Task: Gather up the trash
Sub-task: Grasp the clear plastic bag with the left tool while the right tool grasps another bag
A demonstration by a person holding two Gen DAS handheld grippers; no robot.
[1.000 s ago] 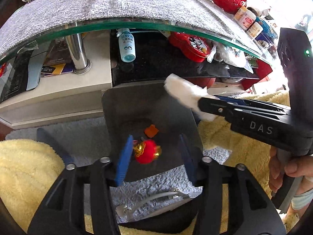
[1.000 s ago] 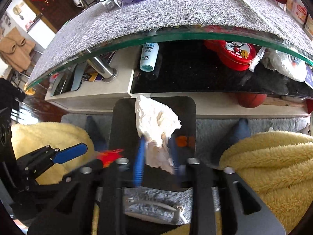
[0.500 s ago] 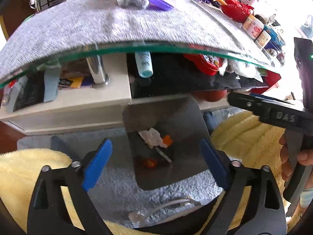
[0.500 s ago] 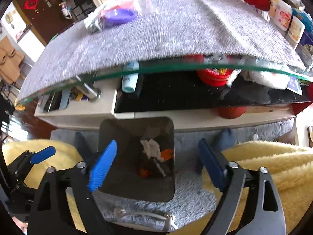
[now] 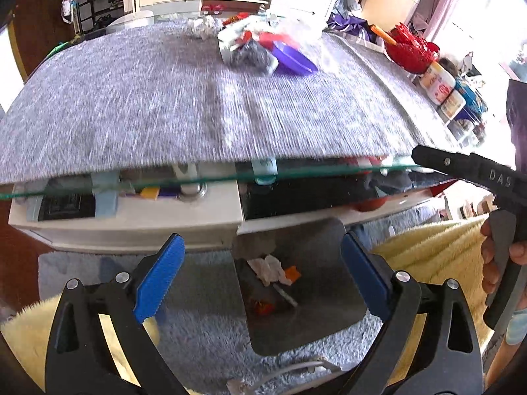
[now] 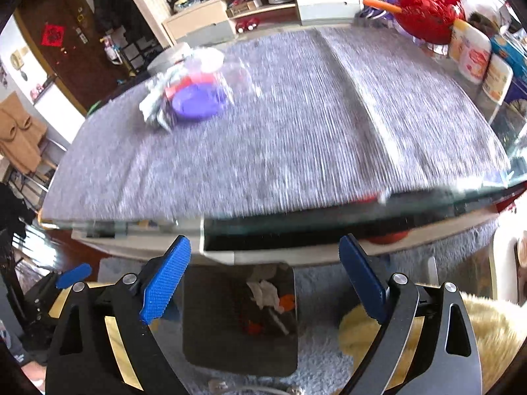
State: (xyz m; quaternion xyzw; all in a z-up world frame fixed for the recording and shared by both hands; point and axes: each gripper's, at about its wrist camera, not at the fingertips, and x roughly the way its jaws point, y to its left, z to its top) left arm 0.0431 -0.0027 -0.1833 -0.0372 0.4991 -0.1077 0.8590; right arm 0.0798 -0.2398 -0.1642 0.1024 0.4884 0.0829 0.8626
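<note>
Both my left gripper [image 5: 260, 279] and right gripper [image 6: 263, 283] have sprung wide and empty, their white crumpled tissue [image 5: 268, 268] and small red scrap [image 5: 262, 306] now inside the dark square bin [image 5: 329, 329], so the blurred purple-dish heap [image 6: 194, 98], well beyond the bin, is probably next.

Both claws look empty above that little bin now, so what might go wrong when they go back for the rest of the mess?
The remaining pile lies far across the grey table cover, so a dragging claw might bunch the cloth. The jars stand near the table's edge and might get knocked. The metal bin is small, so dropped scraps might miss it.
</note>
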